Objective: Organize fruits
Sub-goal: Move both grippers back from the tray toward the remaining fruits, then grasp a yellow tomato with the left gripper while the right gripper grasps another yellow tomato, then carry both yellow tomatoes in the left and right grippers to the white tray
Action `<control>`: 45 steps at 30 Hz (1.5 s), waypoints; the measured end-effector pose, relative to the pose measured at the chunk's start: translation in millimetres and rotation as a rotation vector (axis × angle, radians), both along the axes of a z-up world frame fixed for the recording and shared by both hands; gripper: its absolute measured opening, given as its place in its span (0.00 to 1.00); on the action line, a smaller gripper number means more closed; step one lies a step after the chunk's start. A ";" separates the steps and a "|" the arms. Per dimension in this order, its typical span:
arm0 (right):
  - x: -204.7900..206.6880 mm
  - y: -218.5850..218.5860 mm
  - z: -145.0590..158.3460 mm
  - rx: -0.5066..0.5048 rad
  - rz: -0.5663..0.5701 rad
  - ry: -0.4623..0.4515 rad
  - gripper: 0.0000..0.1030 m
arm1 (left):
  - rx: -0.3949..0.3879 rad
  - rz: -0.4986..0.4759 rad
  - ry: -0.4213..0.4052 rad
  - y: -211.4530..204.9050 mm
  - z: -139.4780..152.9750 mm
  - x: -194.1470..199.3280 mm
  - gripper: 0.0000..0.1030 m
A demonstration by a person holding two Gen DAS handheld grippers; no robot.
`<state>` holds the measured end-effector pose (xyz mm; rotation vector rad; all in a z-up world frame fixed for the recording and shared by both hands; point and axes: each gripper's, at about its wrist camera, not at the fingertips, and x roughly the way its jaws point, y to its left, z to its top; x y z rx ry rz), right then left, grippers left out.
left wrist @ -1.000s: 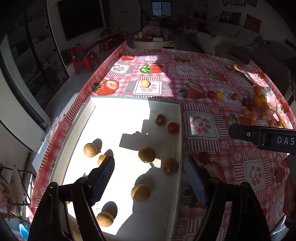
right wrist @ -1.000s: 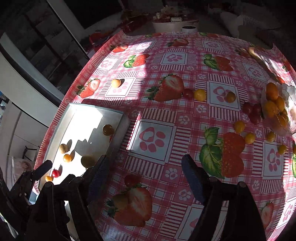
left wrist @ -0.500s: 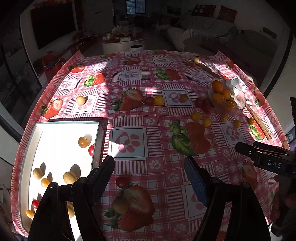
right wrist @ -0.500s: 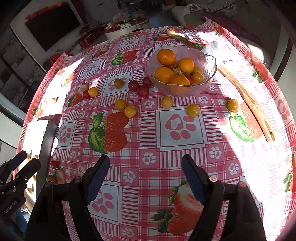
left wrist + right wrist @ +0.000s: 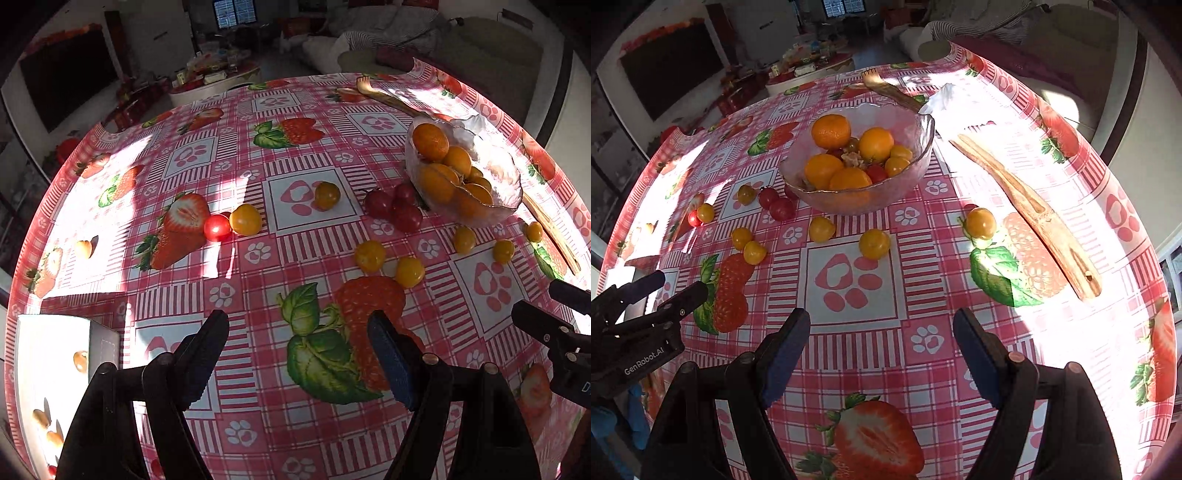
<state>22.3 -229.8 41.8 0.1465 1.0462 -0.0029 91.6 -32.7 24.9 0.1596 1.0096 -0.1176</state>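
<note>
A glass bowl [image 5: 916, 158] [image 5: 509, 184] holding oranges [image 5: 831, 131] and small tomatoes stands on the red checked tablecloth. Yellow cherry tomatoes [image 5: 874, 243] [image 5: 370, 255] and dark red ones [image 5: 782, 208] [image 5: 406, 217] lie scattered in front of it and to its left. A bright red tomato [image 5: 217, 228] touches a yellow one [image 5: 245, 219]. A white tray [image 5: 48, 369] with several small fruits sits at the lower left. My left gripper [image 5: 297, 328] hangs open and empty above the cloth. My right gripper [image 5: 881, 326] is open and empty too, nearer the bowl.
Wooden tongs [image 5: 1027, 210] lie to the right of the bowl, with a white crumpled tissue [image 5: 942, 99] behind them. A lone pale fruit [image 5: 83, 249] sits near the table's left edge. A sofa and a low table stand beyond the table.
Both grippers have swung right, away from the white tray and toward the bowl. The tray has slid to the left edge of both views. Both jaws stayed open and empty.
</note>
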 end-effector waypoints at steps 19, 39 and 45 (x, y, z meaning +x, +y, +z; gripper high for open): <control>34.9 8.9 -12.9 -0.088 -0.011 -0.067 0.55 | -0.075 -0.046 -0.019 -24.7 -9.4 36.7 0.39; -13.6 -6.3 1.5 0.099 0.018 -0.034 0.22 | -0.182 -0.035 0.012 3.0 10.7 -38.5 0.20; -40.1 -2.5 10.4 0.124 0.030 -0.031 0.23 | -0.203 -0.021 -0.002 16.8 26.3 -71.7 0.20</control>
